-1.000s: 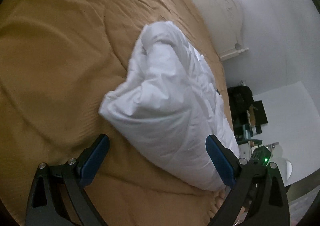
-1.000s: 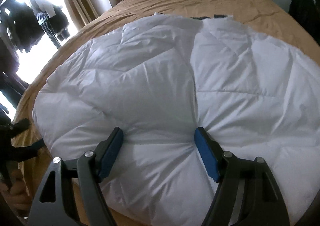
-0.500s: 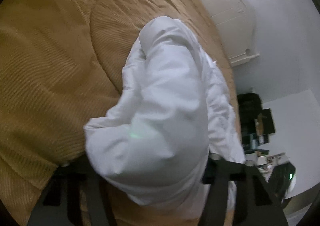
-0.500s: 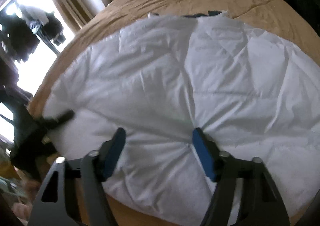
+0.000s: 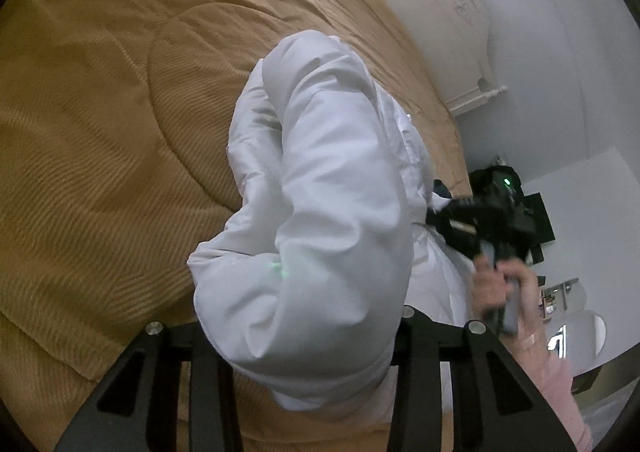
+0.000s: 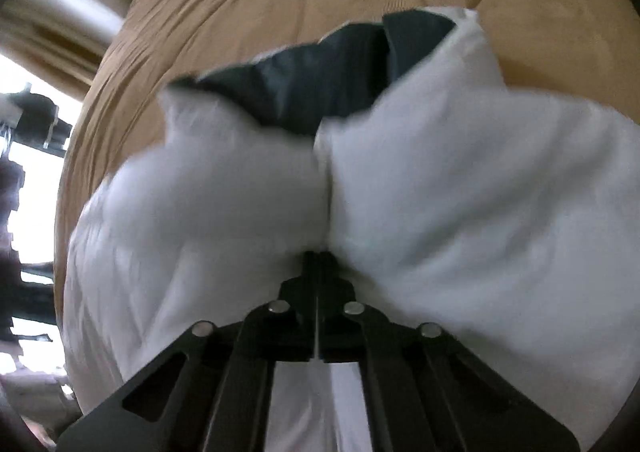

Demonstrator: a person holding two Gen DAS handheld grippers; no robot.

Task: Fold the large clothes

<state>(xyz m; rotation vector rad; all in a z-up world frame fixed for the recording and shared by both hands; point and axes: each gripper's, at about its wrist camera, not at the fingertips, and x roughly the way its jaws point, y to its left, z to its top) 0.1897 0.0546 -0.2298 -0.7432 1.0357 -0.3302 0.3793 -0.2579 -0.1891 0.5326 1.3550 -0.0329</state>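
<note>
A puffy white jacket [image 5: 320, 203] lies on a tan bedspread [image 5: 100, 131]. In the left wrist view its sleeve end bulges between my left gripper's [image 5: 298, 336] arms, which stand wide apart; the fingertips are hidden under the fabric. My right gripper [image 5: 440, 211] shows there at the jacket's far edge, pinching fabric. In the right wrist view my right gripper [image 6: 316, 256] is shut on the white jacket [image 6: 440, 211], lifting its edge. The dark lining [image 6: 312, 83] shows at the collar.
A white headboard [image 5: 432, 11] stands at the bed's far end against a white wall. A dark cabinet [image 5: 540, 219] and a round table [image 5: 576, 328] stand beside the bed. A bright window [image 6: 28, 155] is on the left of the right wrist view.
My right gripper has shut on the jacket's edge and lifted it, showing the dark lining. My left gripper has pushed forward so the sleeve end covers its fingers.
</note>
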